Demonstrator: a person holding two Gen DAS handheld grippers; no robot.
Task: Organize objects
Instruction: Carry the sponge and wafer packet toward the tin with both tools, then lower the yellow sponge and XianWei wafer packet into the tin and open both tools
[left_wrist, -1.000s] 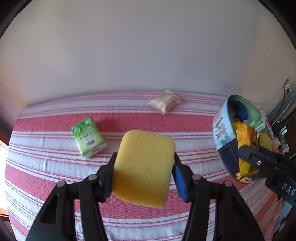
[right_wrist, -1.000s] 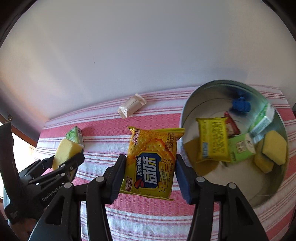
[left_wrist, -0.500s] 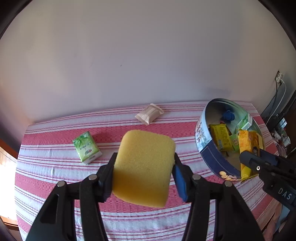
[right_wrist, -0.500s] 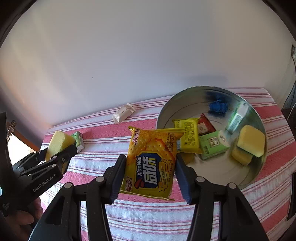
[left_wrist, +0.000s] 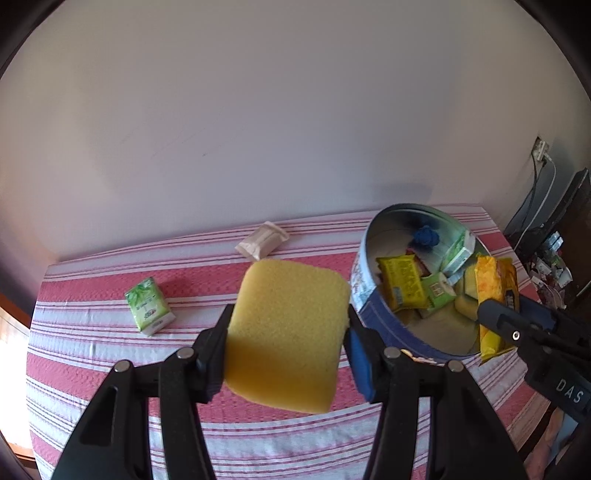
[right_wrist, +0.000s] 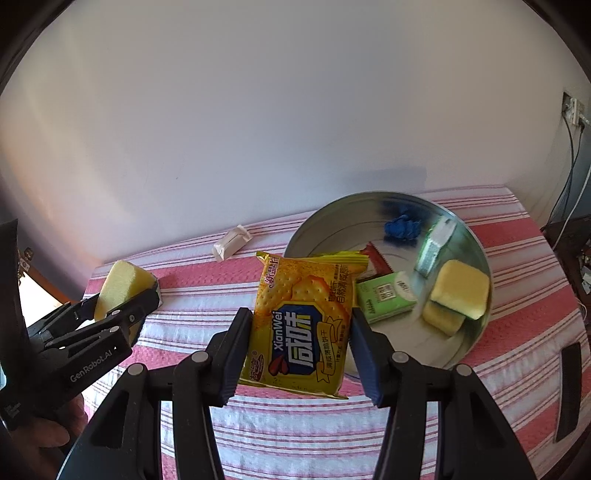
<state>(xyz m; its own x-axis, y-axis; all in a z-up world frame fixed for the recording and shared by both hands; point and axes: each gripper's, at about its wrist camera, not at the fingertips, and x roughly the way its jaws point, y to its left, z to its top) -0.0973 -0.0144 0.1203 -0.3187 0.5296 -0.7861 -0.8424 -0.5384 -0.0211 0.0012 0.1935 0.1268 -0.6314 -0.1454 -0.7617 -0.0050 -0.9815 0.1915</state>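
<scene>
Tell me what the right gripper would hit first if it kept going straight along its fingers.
Probably the near rim of the round tin or the striped cloth just before it; depth is unclear. The right gripper carries the cracker packet ahead.

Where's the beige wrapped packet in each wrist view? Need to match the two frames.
Left wrist: beige packet lies on the striped cloth at centre, near the wall, just above the yellow sponge held in the left gripper.
Right wrist: beige packet sits left of centre, near the wall, left of the tin.
Shared landmark: round metal tin, to the packet's right in both.
</scene>
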